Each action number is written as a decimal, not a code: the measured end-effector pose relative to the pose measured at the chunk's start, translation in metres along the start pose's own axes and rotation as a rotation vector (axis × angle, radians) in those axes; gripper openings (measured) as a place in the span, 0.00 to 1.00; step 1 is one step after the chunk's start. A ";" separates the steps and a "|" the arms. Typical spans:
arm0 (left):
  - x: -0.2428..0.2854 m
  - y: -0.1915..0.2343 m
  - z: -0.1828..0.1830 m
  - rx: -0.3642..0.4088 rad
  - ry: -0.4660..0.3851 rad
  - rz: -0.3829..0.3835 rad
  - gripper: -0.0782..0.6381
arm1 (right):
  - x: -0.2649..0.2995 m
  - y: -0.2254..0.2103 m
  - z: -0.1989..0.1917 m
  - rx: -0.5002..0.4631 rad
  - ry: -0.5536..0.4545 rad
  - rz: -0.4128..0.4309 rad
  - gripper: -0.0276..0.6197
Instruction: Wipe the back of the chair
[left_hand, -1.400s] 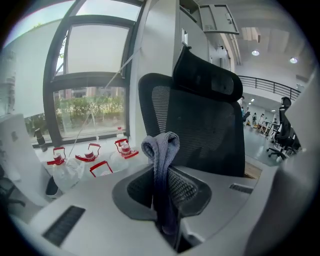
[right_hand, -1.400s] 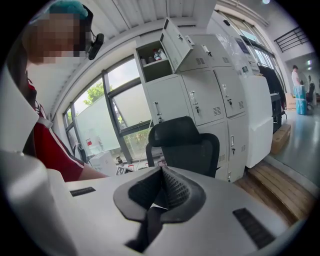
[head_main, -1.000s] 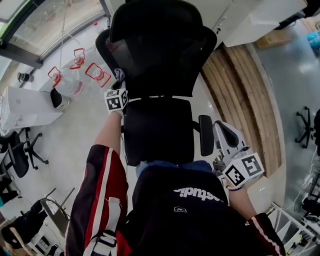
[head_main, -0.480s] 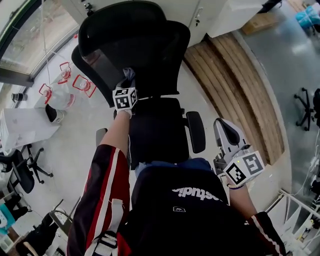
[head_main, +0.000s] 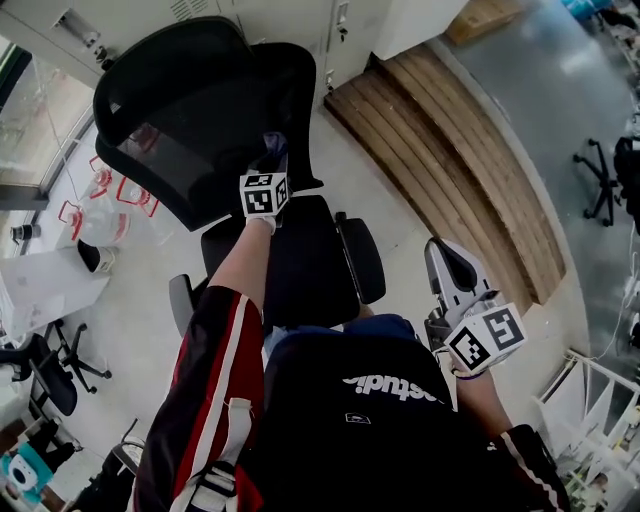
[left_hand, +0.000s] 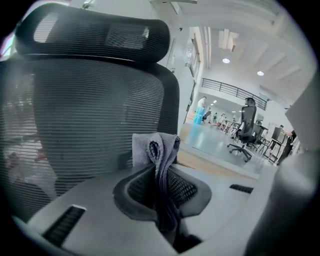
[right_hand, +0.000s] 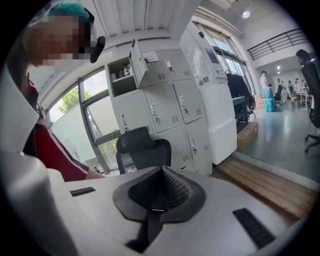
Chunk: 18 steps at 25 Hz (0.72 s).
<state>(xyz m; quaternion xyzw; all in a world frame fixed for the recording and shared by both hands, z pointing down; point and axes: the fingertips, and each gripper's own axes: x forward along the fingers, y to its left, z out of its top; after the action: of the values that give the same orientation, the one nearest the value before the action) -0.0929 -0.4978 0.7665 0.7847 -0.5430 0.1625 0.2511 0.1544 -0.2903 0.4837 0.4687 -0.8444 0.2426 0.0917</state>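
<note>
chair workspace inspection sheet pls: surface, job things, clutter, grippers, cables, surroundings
surface: pale floor; the chair stands on it.
job's things: black mesh chair back; grey cloth, folded, held up near the back's right edge; contact cannot be told.
clutter: red-framed items on the floor by the window.
grippers: left hand-held gripper shut on the cloth; right hand-held gripper shut, empty, held low and away from the chair.
cables: nothing seen.
surroundings: wooden platform, lockers, other office chairs.
</note>
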 end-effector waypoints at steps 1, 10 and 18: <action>0.007 -0.013 0.001 0.003 0.003 -0.015 0.19 | -0.003 -0.007 0.001 0.005 -0.001 -0.007 0.06; 0.016 -0.101 0.036 0.027 -0.054 -0.137 0.19 | -0.024 -0.033 0.007 0.019 -0.029 -0.007 0.06; -0.093 -0.103 0.080 0.146 -0.170 -0.150 0.19 | -0.014 0.019 0.025 -0.024 -0.073 0.116 0.06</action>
<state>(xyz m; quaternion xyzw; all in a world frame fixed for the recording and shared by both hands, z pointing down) -0.0309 -0.4427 0.6294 0.8502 -0.4888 0.1156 0.1578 0.1479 -0.2838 0.4511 0.4266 -0.8757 0.2203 0.0522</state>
